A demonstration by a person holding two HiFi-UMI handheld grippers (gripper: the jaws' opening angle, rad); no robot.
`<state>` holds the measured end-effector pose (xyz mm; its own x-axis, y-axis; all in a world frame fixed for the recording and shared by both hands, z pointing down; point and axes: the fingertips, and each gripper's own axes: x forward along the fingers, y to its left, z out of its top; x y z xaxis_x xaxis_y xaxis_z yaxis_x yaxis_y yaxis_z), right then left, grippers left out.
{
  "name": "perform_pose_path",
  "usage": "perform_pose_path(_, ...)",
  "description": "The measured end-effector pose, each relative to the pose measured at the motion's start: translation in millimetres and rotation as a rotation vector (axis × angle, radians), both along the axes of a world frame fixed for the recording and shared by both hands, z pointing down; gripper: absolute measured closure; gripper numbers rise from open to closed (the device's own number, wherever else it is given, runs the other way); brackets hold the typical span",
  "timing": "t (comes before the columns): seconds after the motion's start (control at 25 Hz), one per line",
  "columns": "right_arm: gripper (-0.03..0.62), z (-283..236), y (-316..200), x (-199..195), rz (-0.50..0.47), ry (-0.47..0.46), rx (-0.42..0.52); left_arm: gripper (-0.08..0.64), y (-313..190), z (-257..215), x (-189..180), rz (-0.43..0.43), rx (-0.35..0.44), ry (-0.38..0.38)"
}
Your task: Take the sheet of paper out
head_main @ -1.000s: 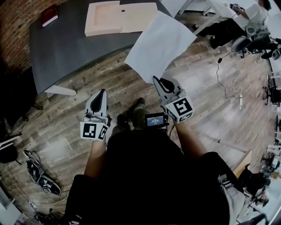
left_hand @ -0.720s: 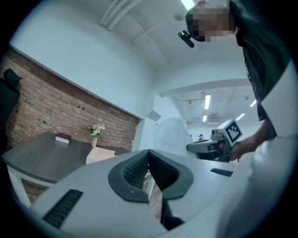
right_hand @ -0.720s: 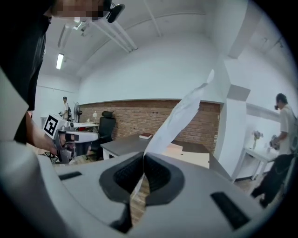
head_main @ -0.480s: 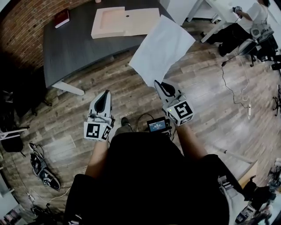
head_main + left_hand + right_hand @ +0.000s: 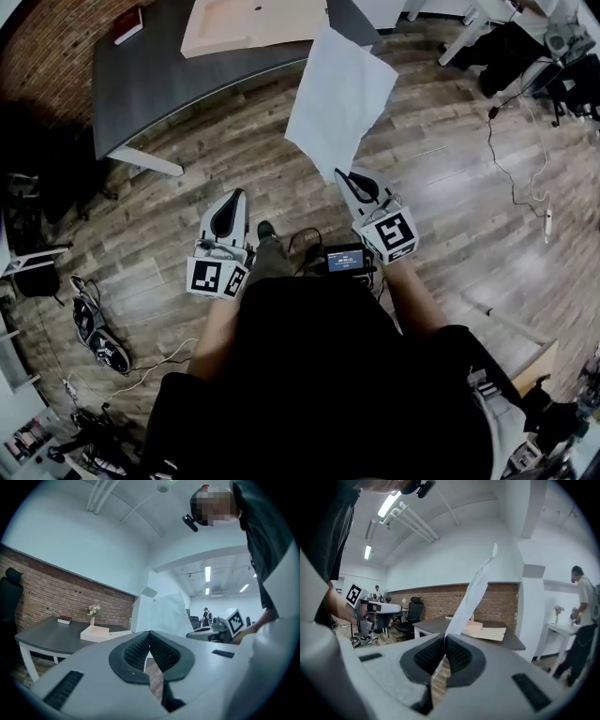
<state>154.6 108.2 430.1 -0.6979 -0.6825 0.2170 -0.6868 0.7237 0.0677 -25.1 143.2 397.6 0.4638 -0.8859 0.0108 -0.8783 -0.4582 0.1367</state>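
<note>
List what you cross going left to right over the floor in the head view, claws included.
shoes → left claw → right claw → floor cable

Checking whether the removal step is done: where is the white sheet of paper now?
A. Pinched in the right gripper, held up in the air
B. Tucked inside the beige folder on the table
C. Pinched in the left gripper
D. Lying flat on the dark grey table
A: the right gripper has its jaws closed on the lower edge of the white sheet of paper, which rises into the air above the wooden floor.
</note>
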Motion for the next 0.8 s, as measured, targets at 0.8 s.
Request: perform_pose_path(0.8,0.589,11,25,-15,0.035,-0.044,-0.081,0.566,30,17,-61,-0.176,-0.036,0.052)
